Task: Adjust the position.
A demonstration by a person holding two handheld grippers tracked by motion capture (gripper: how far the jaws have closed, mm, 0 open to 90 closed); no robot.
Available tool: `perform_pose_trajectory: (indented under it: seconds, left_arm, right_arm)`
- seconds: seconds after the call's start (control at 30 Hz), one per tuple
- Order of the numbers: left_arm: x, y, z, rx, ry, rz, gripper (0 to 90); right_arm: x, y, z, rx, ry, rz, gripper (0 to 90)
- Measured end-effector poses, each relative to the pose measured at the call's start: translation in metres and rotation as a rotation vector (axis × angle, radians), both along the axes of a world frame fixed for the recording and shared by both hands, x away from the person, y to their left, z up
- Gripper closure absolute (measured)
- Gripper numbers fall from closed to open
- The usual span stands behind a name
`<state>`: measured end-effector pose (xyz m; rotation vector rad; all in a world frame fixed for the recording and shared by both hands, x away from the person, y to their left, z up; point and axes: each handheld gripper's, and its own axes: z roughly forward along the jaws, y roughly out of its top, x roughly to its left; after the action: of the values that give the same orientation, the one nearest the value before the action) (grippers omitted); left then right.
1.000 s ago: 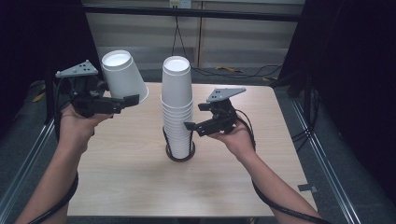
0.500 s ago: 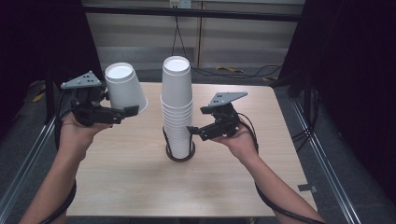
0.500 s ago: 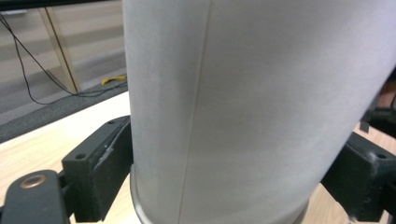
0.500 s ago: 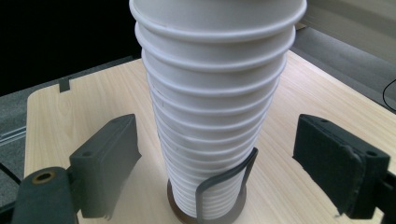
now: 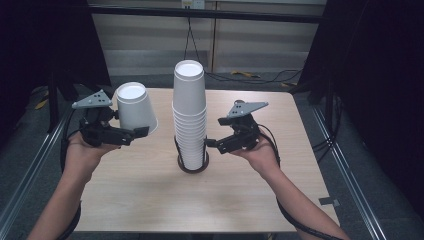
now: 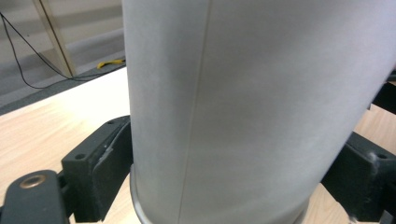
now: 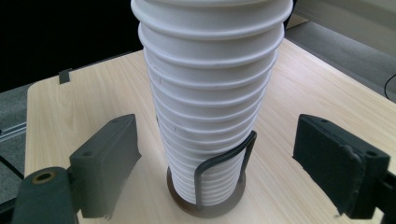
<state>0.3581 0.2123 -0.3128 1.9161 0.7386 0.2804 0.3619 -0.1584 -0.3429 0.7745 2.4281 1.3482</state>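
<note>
A tall stack of upside-down white paper cups point(image 5: 190, 112) stands in a black wire holder point(image 5: 192, 164) at the middle of the wooden table point(image 5: 250, 200). My left gripper point(image 5: 131, 134) is shut on a single white cup point(image 5: 134, 106), held base up in the air to the left of the stack. In the left gripper view that cup point(image 6: 243, 107) sits between both pads point(image 6: 109, 172), gripped near its rim. My right gripper point(image 5: 212, 144) hovers open just right of the stack. In the right gripper view its jaws stand wide on either side of the stack point(image 7: 210, 93) and holder point(image 7: 219, 186), touching neither.
Metal rails run along both sides of the table. Cables lie on the floor beyond its far edge point(image 5: 235, 76). Bare tabletop lies in front of the holder and to its left and right.
My left gripper has come down with the single cup, staying left of the stack. The right gripper has hardly moved.
</note>
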Motion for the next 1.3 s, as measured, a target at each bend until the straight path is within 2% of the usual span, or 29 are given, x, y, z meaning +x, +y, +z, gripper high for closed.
perform_pose_trajectory:
  seconds: [0.37,0.9,0.93,1.1,1.13,1.3]
  left_arm:
    - [-0.011,-0.003,-0.013,0.069,0.027,-0.046,11.2]
    - [-0.026,-0.018,-0.034,0.12,0.063,-0.134,11.4]
    - [-0.028,-0.02,-0.037,0.134,0.066,-0.146,11.4]
    - [-0.03,-0.025,-0.043,0.145,0.077,-0.158,11.4]
    - [-0.031,-0.027,-0.048,0.145,0.093,-0.166,11.4]
    - [-0.034,-0.034,-0.054,0.161,0.105,-0.187,11.4]
  right_arm:
    - [-0.003,-0.006,-0.007,-0.003,0.023,0.016,13.8]
    - [-0.009,-0.017,-0.017,0.002,0.05,0.035,13.8]
    - [-0.011,-0.019,-0.018,0.004,0.053,0.041,13.8]
    - [-0.013,-0.02,-0.021,-0.003,0.059,0.071,13.8]
    - [-0.014,-0.02,-0.021,-0.002,0.064,0.084,13.8]
    - [-0.017,-0.02,-0.023,-0.027,0.068,0.112,13.8]
